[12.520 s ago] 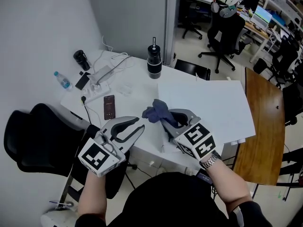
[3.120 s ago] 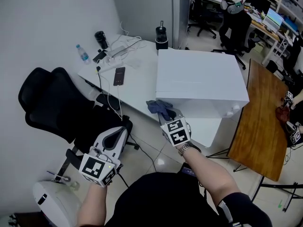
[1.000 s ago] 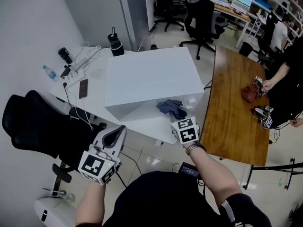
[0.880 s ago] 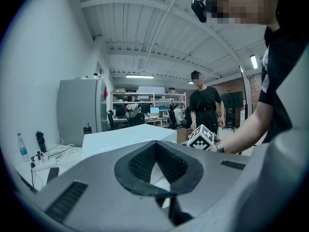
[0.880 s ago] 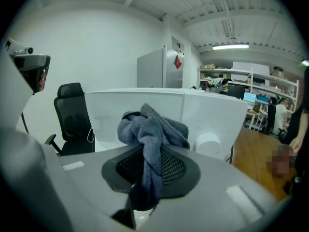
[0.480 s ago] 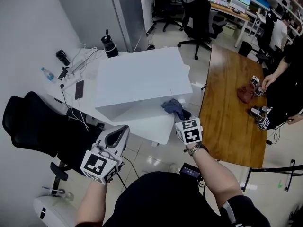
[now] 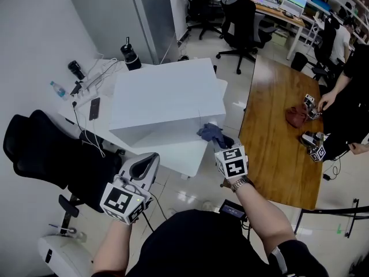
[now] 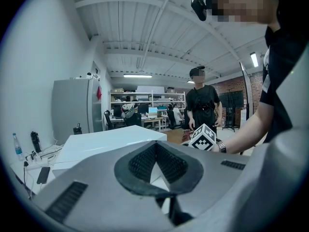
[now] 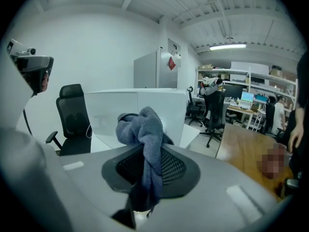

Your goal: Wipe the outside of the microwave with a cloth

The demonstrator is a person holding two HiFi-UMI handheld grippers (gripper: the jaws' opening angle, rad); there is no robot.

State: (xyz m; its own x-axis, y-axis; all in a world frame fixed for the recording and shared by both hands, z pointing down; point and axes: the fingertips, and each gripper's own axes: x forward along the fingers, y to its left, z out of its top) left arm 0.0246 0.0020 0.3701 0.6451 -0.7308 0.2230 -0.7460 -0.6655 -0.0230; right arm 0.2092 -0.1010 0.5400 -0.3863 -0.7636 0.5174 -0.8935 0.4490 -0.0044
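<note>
Pinching a bunched blue cloth (image 7: 210, 133) in the right gripper (image 7: 223, 143), jaws clamped on it, forearm stretching forward, wrist with its watch (image 7: 241, 183) straight, gripper tilting slightly down. Holding the cloth at the white microwave's (image 7: 164, 97) near right corner, above the desk's (image 7: 187, 157) front right corner; contact unclear. Carrying the left gripper (image 7: 149, 160) lower at the left, jaws pressed together on nothing, off the desk's front edge.

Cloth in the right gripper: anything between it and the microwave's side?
Nothing visible. The right gripper is shut on the cloth, and the bunched cloth sits right at the microwave's near corner with no object between them. Whether it touches the panel can't be told.
</note>
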